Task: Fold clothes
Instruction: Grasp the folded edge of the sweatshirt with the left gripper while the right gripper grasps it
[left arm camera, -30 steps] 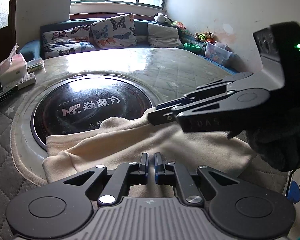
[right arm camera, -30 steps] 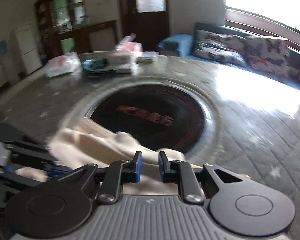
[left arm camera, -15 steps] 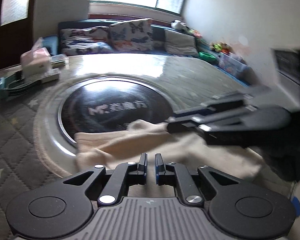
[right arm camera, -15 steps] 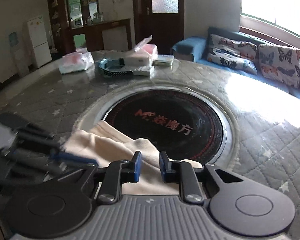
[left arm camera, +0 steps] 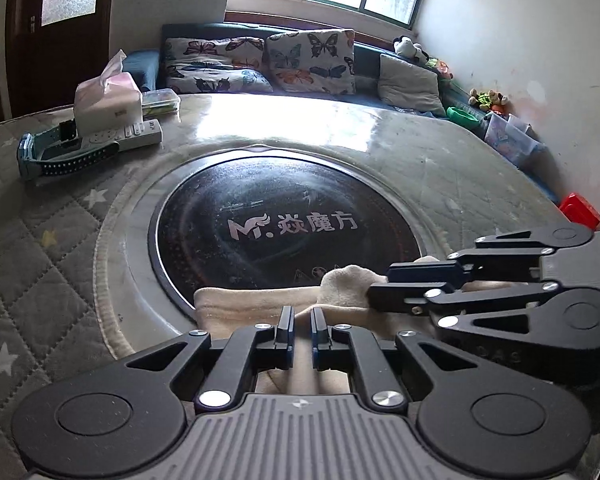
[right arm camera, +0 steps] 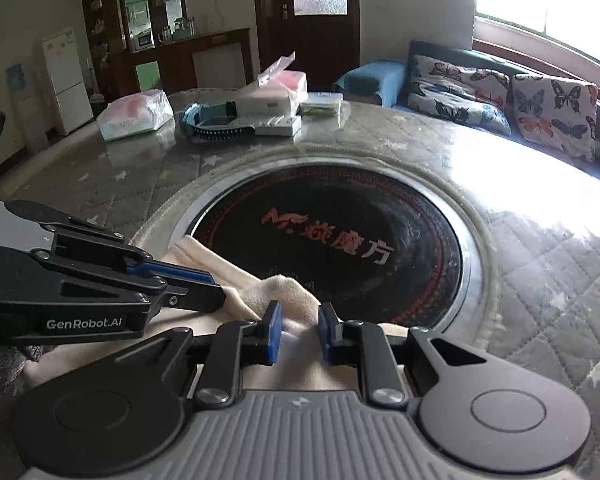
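You are working over a big round table (left arm camera: pixel 40 280) that is wearing a grey quilted cover with stars, and its dark glass centre disc (left arm camera: pixel 288 232) is spreading out just ahead of both your tongs. Beyond the disc a sofa (left arm camera: pixel 260 60) with butterfly cushions is sitting under the window. The cream garment (left arm camera: pixel 236 304) is lying bunched on the near edge of the table, directly under and in front of both tongs, with its far edge lapping over the rim of the disc. Your left gripper (left arm camera: pixel 302 330) is pointing down at the cloth with its jaws standing almost together, and they are pinching a fold of the cream fabric between them. Your right gripper (right arm camera: pixel 299 334) is coming in from the right side, just beside the left one, and its blue pads are pressing on a raised ridge of the same garment (right arm camera: pixel 284 292), jaws only a little apart around the cloth. Far ahead and to the left of your left tongs, a tissue box (left arm camera: pixel 106 102), a white remote (left arm camera: pixel 132 136) and a blue strap (left arm camera: pixel 60 156) are sitting together well apart from the cloth.
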`<state>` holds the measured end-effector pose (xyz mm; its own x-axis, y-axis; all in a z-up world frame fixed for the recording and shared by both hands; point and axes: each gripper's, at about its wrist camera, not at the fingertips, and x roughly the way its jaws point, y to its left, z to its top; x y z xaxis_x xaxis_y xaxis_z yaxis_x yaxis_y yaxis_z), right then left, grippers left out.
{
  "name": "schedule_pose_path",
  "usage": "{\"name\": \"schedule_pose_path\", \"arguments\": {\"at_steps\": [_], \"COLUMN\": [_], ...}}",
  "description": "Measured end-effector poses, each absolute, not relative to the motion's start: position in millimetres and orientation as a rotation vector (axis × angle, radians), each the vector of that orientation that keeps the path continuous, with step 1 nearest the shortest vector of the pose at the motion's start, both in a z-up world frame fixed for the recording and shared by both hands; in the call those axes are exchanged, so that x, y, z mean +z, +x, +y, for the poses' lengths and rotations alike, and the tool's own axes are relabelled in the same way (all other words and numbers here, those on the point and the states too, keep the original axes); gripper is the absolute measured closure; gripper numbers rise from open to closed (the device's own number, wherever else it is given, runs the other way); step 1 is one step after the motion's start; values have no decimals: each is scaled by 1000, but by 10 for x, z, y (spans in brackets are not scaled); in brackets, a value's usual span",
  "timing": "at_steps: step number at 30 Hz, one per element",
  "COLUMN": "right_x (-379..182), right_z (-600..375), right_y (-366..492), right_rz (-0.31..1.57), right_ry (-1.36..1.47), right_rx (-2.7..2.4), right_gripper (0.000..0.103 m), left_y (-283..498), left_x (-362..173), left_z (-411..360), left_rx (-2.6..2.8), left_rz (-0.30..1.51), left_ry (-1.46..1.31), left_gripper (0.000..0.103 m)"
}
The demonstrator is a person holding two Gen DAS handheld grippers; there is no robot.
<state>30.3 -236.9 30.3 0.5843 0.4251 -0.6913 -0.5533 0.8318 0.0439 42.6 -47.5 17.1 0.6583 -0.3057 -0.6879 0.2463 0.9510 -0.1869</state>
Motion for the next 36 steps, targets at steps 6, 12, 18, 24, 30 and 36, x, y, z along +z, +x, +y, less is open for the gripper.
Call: {"name": "schedule_pose_path", "arguments": {"at_steps": [6,12,18,24,30,36], "right_x": [533,679,601,413,317,488], "right_z": [-2348,-2144,-1762,-1457,-1343,-1524], "right_y": [-59,-579,-970,-1081,-997,-939], "right_rz": [713,663,632,605,613,603], "right_ry": [-240,-310,-439,-558,-576,-455], "right_rx": [646,779,901,902,844,846], "right_gripper": [80,71,66,60,75,87], "left_y": [276,92,-54,-169,-186,-138], "left_x": [319,470,455,371,319,314], "left_z": [-239,75,271,349,342,360], "left_rx": [-272,-196,-138,-141,-123,-105], "left_rz": [765,735,759,798,833,846], "left_ry": [-99,-124,-176,-294,-434,-574], "left_gripper": [66,57,49,47,46,44]}}
